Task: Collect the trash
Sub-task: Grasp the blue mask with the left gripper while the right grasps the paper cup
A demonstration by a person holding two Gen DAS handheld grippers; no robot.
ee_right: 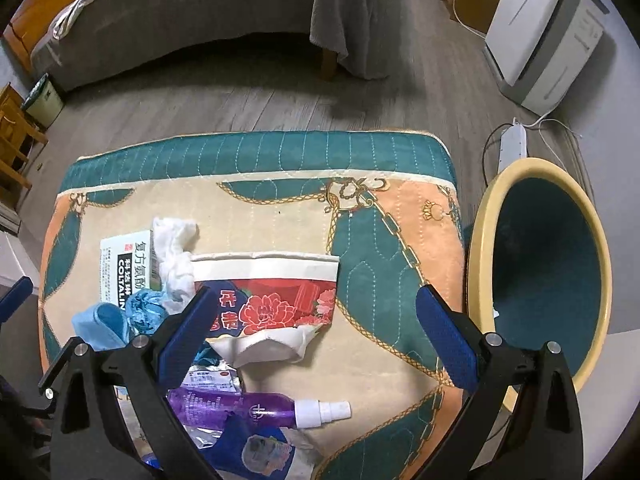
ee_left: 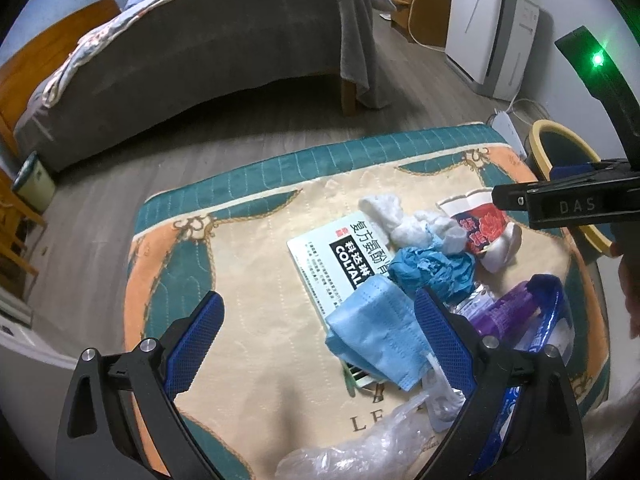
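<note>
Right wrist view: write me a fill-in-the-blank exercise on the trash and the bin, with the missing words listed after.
1. The crushed paper cup with red flowers lies on the quilted ____.
2. The spray bottle has a white nozzle and a ____ body.
3. The yellow-rimmed bin stands to the ____ of the cushion.
4. Both fingers of the right tool stand ____, holding nothing.

Missing words: cushion; purple; right; apart

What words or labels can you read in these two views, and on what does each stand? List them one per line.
"COLTALIN", beside Chinese print: the white medicine box.
"DAS": the right gripper, on its side.
"LE", cut off: the quilted mat.
Chinese characters on the crushed red paper cup: blurred.
Purple spray bottle label: too small.
</note>
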